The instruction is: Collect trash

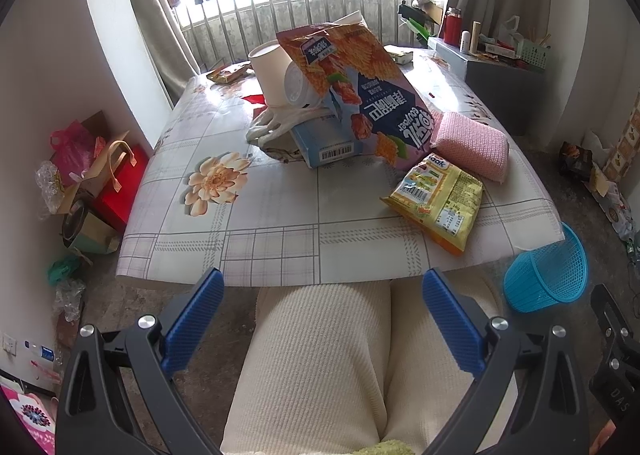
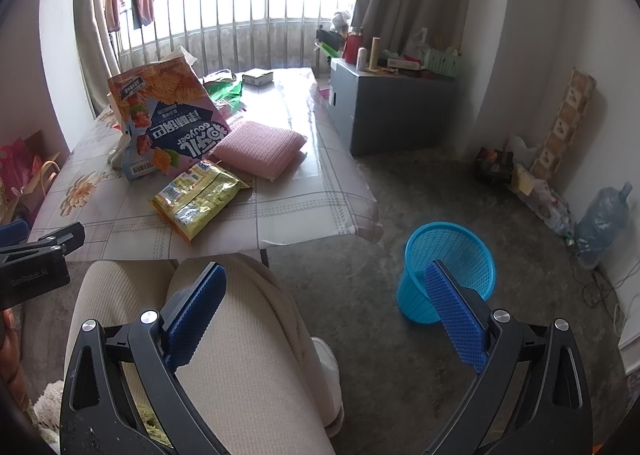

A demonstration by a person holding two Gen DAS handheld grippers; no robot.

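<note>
Trash lies on the table [image 1: 256, 231]: a large snack bag [image 1: 360, 95] leaning on a white paper cup [image 1: 272, 71] and a blue box [image 1: 324, 143], and a yellow snack packet [image 1: 440, 199] near the front right edge. The snack bag [image 2: 168, 119] and yellow packet [image 2: 200, 195] also show in the right wrist view. A blue mesh waste basket [image 2: 448, 271] stands on the floor right of the table; it also shows in the left wrist view [image 1: 548, 271]. My left gripper [image 1: 324, 319] is open and empty above the person's lap. My right gripper [image 2: 324, 319] is open and empty, its right finger in front of the basket.
A pink sponge pad [image 1: 472, 147] lies by the snack bag. A grey cabinet [image 2: 392, 111] with bottles stands behind the table. Gift bags [image 1: 100, 183] clutter the floor at the left. A water jug [image 2: 604, 219] and litter lie along the right wall.
</note>
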